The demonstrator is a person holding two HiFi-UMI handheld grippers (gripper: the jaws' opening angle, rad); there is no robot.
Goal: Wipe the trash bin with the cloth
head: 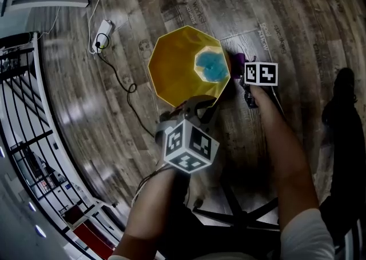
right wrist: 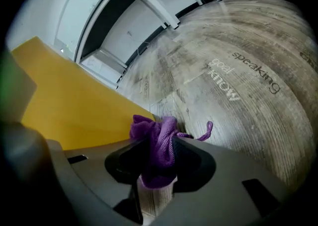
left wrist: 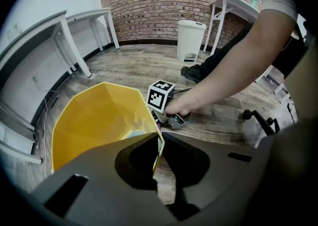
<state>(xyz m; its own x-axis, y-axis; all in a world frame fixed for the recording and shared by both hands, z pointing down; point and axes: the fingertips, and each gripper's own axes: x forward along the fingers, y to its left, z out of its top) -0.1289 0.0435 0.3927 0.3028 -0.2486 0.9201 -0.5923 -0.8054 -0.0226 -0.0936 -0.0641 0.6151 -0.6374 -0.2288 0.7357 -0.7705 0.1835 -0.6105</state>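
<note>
Left tool (left wrist: 158, 139) pinching the rim of yellow faceted plastic trash bin (left wrist: 94, 120), nearside. Right tool (right wrist: 160, 144) clamped on bunched purple cloth (right wrist: 149, 126); cloth just beside bin's outer wall, low over wooden plank floor (right wrist: 238, 71)

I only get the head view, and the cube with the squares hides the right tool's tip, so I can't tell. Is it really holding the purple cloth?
Observer: Yes. In the right gripper view the right tool is pinched shut on the purple cloth, which is bunched up between its jaws.
Operator: Is the cloth on the bin?
Observer: It is down low beside the outside wall of the yellow bin, close to the wooden floor. I can't tell if it touches.
Operator: What's the left tool doing?
Observer: The left gripper view shows the left tool clamped on the bin's thin rim, one jaw inside and one outside.
</note>
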